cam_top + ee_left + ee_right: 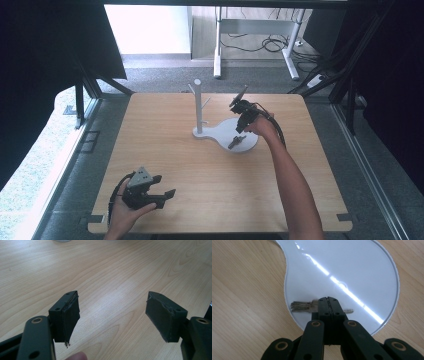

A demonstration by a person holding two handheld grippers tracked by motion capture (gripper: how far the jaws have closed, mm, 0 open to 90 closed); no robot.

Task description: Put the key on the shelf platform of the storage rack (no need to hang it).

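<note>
Brush (303, 306) | clamped crosswise between right gripper (328, 300) fingers | over white base (352, 267)

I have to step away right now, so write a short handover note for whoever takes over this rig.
Right tool: jaws shut on a small brush, held over the round end of the white stand base.
Left tool: open, holding nothing, above bare table at the near left.
White peg stand: upright mid-table.
Done: brush gripped.
Left: probably hanging the brush on a peg; that is my guess.
</note>
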